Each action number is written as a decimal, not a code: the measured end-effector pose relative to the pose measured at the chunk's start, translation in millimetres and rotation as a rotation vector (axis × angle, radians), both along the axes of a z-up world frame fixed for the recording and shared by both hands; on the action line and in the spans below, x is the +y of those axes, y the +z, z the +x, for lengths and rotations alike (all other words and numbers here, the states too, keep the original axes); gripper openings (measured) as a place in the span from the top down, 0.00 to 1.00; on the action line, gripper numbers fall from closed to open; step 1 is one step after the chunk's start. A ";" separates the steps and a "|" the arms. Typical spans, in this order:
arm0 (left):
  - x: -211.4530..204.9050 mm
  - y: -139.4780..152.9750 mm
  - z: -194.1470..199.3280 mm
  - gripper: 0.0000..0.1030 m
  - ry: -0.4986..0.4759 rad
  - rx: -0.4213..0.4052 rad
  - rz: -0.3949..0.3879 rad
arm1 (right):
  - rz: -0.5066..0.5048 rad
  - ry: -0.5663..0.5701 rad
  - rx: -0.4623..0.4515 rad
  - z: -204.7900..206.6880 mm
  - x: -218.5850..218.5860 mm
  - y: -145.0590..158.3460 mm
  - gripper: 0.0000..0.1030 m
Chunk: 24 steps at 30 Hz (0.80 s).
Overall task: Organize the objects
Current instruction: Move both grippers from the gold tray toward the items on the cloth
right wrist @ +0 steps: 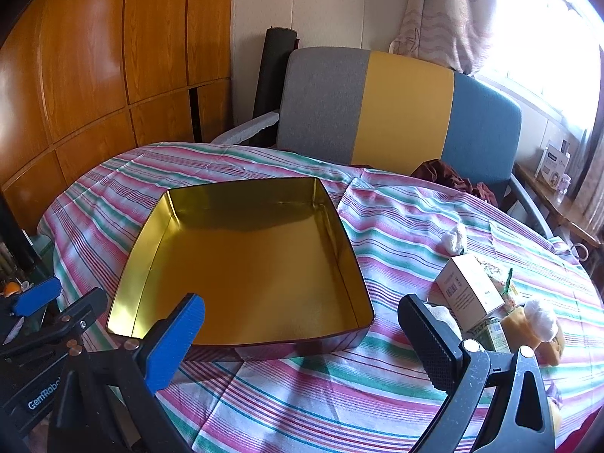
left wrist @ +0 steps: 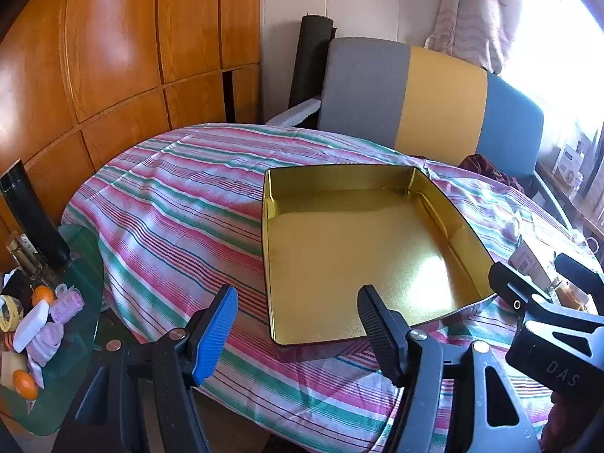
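The left gripper (left wrist: pixel 298 334) hangs open and empty over the striped cloth (left wrist: pixel 181 204), at the near edge of the gold tin (left wrist: pixel 351 249). Right of the tin, the right gripper (right wrist: pixel 302 343) gapes wide, holding nothing, with a white box (right wrist: pixel 466 288) and cotton balls (right wrist: pixel 456 238) nearby.

A gold tin (left wrist: pixel 351 249) is being shown lying open on the striped cloth (left wrist: pixel 181 207) of the table, toward its right side, its near edge close to the table's near edge. The left gripper (left wrist: pixel 298 324) is being held above the near edge with nothing between its parted jaws, the blue pad (left wrist: pixel 215 334) over the cloth, the black pad (left wrist: pixel 379 326) over the tin's near rim. The right gripper (left wrist: pixel 543 302) is being seen at the tin's near right corner. A white box (left wrist: pixel 528 260) is being glimpsed by the table's right edge. A chair (left wrist: pixel 430 102) is being seen behind the far edge.
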<state>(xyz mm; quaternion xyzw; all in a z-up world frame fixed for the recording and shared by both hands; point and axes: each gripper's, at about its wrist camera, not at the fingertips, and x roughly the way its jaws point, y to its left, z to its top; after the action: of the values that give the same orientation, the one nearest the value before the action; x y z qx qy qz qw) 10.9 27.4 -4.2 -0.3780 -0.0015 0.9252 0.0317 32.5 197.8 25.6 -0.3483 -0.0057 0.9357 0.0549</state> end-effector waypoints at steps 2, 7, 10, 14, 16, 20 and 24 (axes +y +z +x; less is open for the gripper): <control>1.1 -0.5 -0.5 0.35 -0.002 -0.003 -0.001 | 0.000 0.000 -0.002 0.1 0.7 -0.6 0.00; 1.1 -1.5 -0.5 0.35 -0.003 -0.004 0.000 | 0.000 0.000 -0.002 0.1 1.0 -0.9 0.00; 2.5 -1.6 -1.1 0.35 -0.012 -0.005 0.011 | 0.005 -0.002 -0.001 0.0 1.1 -0.9 0.00; 5.7 -4.2 -2.5 0.35 -0.074 -0.009 0.034 | 0.016 -0.009 -0.004 0.2 4.8 -2.1 0.00; 7.9 -7.0 -4.7 0.35 -0.136 -0.033 0.081 | 0.019 -0.018 -0.004 0.3 7.6 -1.8 0.00; 15.5 -12.9 -7.5 0.35 -0.180 -0.100 0.114 | 0.016 -0.038 -0.004 1.3 15.5 -1.1 0.00; 19.2 -21.8 -11.8 0.35 -0.164 -0.147 0.127 | 0.024 -0.054 0.003 5.0 21.4 -0.4 0.00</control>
<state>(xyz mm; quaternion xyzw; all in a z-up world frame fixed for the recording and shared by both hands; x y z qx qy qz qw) -1.0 46.6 -26.0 -0.4410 -0.0317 0.8873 0.1308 37.5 219.2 25.2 -0.3461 -0.0076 0.9344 0.0842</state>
